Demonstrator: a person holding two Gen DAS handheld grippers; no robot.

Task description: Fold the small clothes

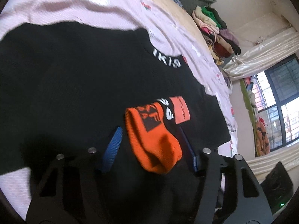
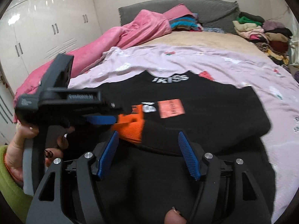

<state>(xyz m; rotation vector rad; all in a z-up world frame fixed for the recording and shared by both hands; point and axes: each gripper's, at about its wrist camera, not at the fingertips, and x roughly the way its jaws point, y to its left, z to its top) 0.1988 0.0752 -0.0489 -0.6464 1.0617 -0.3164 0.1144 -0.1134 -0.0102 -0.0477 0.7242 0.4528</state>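
Note:
A black sweatshirt [image 1: 74, 74] [image 2: 214, 108] with white lettering at the collar and an orange patch [image 1: 180, 110] lies flat on a pink sheet [image 1: 93, 5] [image 2: 224, 61]. Its orange ribbed cuff [image 1: 151, 136] [image 2: 130, 128] is folded onto the chest. My left gripper [image 1: 149, 128] [image 2: 114, 120] straddles that cuff with its blue pads on either side; a gap shows at the left pad, so they do not press. My right gripper [image 2: 147, 133] hovers open over the black fabric just right of the cuff, nothing between its pads.
A hand with a green sleeve [image 2: 11, 177] holds the left gripper. Stacks of folded clothes [image 1: 214, 29] [image 2: 261, 31] sit at the bed's far right. A pink blanket [image 2: 130, 33] lies at the far left, a white wardrobe [image 2: 46, 28] behind it, a window [image 1: 276, 102] beside the bed.

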